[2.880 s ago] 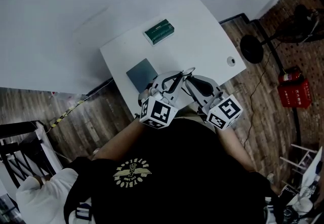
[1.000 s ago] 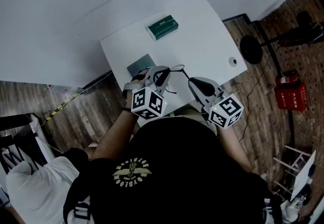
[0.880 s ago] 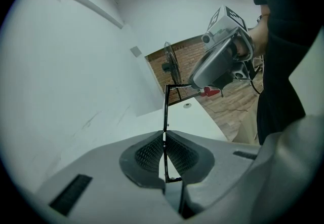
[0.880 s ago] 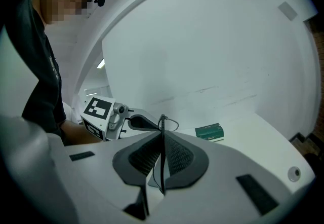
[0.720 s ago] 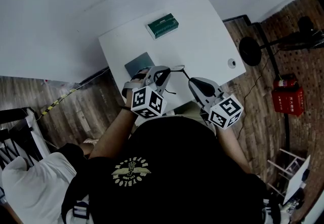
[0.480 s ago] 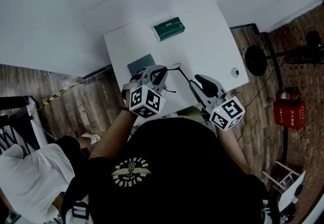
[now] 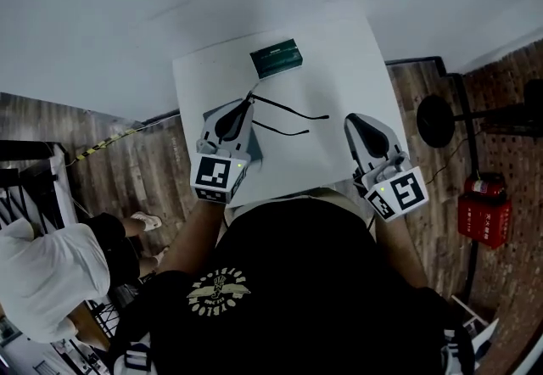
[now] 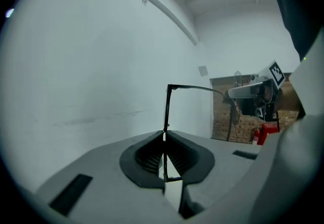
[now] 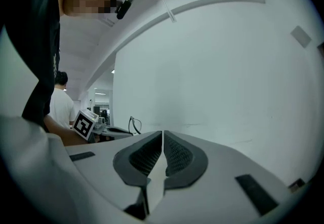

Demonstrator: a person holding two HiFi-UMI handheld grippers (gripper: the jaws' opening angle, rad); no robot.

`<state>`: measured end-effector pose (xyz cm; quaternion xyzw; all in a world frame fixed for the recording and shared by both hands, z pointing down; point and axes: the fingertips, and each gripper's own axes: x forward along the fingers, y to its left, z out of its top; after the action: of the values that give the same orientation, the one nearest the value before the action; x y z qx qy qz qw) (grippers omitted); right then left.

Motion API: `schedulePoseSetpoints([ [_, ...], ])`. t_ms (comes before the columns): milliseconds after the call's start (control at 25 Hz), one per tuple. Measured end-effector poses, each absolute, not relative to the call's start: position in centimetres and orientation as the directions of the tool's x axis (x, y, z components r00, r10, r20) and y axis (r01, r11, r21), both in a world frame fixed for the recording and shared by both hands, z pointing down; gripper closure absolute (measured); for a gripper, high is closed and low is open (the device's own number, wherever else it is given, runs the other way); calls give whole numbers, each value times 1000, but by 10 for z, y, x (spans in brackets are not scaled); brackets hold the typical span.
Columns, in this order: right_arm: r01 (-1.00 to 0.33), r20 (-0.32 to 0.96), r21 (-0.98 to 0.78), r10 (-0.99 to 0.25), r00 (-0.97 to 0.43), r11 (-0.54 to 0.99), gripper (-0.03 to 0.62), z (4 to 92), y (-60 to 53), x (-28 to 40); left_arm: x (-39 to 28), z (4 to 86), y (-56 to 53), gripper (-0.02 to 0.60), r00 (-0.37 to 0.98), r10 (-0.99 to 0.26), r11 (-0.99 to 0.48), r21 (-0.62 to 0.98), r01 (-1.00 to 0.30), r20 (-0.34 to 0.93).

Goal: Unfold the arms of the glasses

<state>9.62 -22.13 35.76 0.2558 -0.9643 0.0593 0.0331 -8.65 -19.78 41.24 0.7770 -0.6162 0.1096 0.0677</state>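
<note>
We clamp our left gripper's [image 8: 163,137] ribbed fingers on the thin black wire glasses [image 7: 287,113], arms splayed over the smooth white bench [image 7: 339,59]. Our right gripper's [image 9: 162,139] fingers meet, empty.

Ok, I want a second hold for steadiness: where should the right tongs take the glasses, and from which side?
Probably the free tip of one unfolded arm, approached from the right. The left tongs pinch the glasses at the front, so both arms stick out towards the right tongs. Those are shut and empty, so they must open first.
</note>
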Motion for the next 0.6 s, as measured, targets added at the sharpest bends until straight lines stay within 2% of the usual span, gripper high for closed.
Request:
schedulePoseSetpoints([
  [360,-467,56,4,-466,-883,884,592,334,-266,139,-107,357,-186,561,-5,-997,6,12,-1000,75],
  [600,-401,57,6,-400,-915,916,594,332,-275,141,-113,336,-156,561,-140,-990,140,-9,-990,19],
])
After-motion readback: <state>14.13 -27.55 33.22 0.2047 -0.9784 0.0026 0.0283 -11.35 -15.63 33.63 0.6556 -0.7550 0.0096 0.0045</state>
